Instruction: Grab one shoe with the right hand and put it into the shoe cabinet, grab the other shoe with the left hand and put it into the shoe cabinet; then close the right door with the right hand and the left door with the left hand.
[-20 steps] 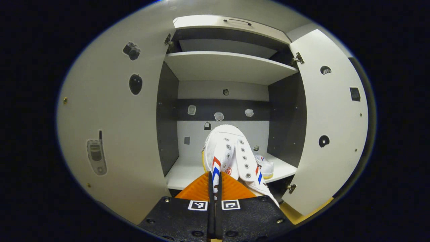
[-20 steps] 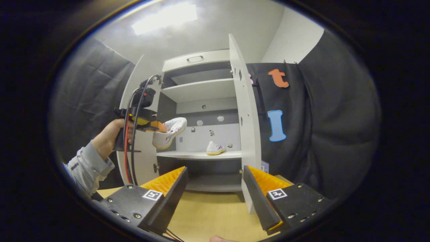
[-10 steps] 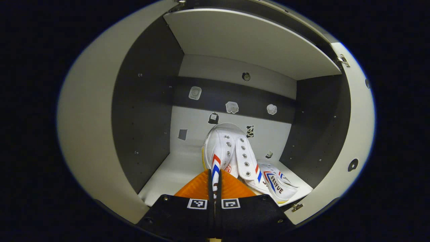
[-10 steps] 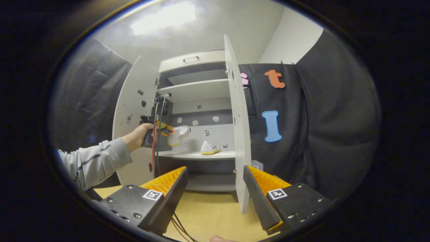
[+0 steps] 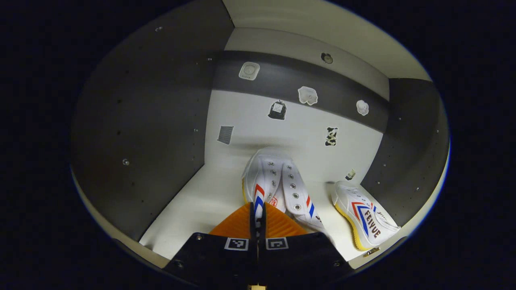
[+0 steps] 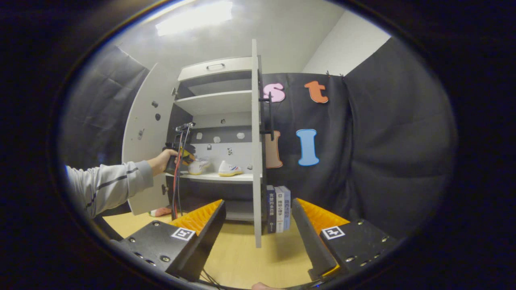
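Observation:
In the left gripper view my left gripper (image 5: 257, 209) is shut on the collar of a white shoe (image 5: 272, 183) with red and blue stripes, held toe-forward over the cabinet's middle shelf (image 5: 189, 209). The other white shoe (image 5: 365, 215) lies on that shelf to the right. In the right gripper view my right gripper (image 6: 258, 219) stands open with nothing between its fingers, back from the shoe cabinet (image 6: 213, 104). There a hand holds the left gripper (image 6: 179, 155) with its shoe (image 6: 198, 166) at the shelf, beside the second shoe (image 6: 229, 168). Both doors are open: left door (image 6: 141, 141), right door (image 6: 255, 141) edge-on.
Several books (image 6: 278, 209) stand on the wooden floor (image 6: 242, 257) right of the right door. A pink thing (image 6: 160, 211) lies on the floor by the left door. A grey sleeve (image 6: 105, 187) reaches in from the left. Small stickers dot the cabinet's back wall (image 5: 290, 121).
My left gripper has carried its shoe deep into the cabinet, low over the middle shelf. My right gripper has drawn back and swung, so the right door now shows edge-on.

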Motion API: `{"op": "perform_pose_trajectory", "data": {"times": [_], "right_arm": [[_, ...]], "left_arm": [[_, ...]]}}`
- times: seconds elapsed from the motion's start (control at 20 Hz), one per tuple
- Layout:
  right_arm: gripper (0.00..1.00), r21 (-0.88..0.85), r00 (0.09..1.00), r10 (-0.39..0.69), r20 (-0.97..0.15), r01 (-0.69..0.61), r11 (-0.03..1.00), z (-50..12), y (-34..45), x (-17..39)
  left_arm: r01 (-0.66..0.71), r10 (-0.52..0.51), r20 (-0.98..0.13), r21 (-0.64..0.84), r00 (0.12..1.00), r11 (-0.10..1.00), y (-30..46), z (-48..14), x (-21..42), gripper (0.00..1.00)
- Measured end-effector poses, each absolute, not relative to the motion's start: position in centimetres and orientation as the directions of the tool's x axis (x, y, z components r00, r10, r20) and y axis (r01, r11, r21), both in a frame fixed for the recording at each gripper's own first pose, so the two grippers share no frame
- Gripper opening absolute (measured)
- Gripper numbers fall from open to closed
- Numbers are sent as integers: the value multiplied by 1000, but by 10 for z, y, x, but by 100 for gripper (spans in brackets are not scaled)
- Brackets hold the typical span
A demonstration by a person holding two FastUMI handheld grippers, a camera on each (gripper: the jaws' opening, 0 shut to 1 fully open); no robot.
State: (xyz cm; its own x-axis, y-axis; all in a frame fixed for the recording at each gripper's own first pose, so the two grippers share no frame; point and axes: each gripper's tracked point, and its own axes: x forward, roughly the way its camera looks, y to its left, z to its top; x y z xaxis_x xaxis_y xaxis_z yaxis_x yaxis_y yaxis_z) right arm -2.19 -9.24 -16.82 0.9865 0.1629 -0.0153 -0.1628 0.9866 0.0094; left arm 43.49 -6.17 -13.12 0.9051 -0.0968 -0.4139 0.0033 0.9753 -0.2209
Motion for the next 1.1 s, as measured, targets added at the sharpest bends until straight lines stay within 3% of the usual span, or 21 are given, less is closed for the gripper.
{"op": "perform_pose_trajectory", "data": {"times": [0.15, 0.3, 0.55, 0.6, 0.7, 0.75, 0.9, 1.1], "right_arm": [[98, -15, 994, 104, -21, -104, 994, -174, -118, -19], [98, 3, 993, 116, -31, -116, 993, -181, -121, -22], [98, 1, 992, 119, -50, -119, 993, -193, -136, -29], [98, -8, 993, 106, -48, -106, 994, -192, -141, -30], [98, -16, 997, 64, -31, -64, 998, -189, -156, -32], [98, -13, 998, 53, -28, -53, 998, -189, -161, -34], [98, 15, 999, 38, -39, -37, 999, -195, -172, -37], [98, 31, 999, 8, -32, -7, 1000, -191, -186, -42]], "left_arm": [[-3, -89, -448, -199, 889, 980, -63, -140, 439, 3], [-21, -84, -456, -221, 886, 975, -65, -141, 440, 4], [-43, -77, -437, -257, 896, 966, -62, -130, 434, 19], [-22, -101, -438, -268, 893, 963, -69, -129, 432, 26], [3, -119, -456, -248, 882, 969, -77, -124, 423, 63], [7, -115, -445, -238, 888, 971, -78, -117, 418, 73], [1, -96, -369, -250, 924, 968, -78, -78, 404, 87], [68, -135, -291, -230, 947, 971, -89, -28, 360, 94]]}}
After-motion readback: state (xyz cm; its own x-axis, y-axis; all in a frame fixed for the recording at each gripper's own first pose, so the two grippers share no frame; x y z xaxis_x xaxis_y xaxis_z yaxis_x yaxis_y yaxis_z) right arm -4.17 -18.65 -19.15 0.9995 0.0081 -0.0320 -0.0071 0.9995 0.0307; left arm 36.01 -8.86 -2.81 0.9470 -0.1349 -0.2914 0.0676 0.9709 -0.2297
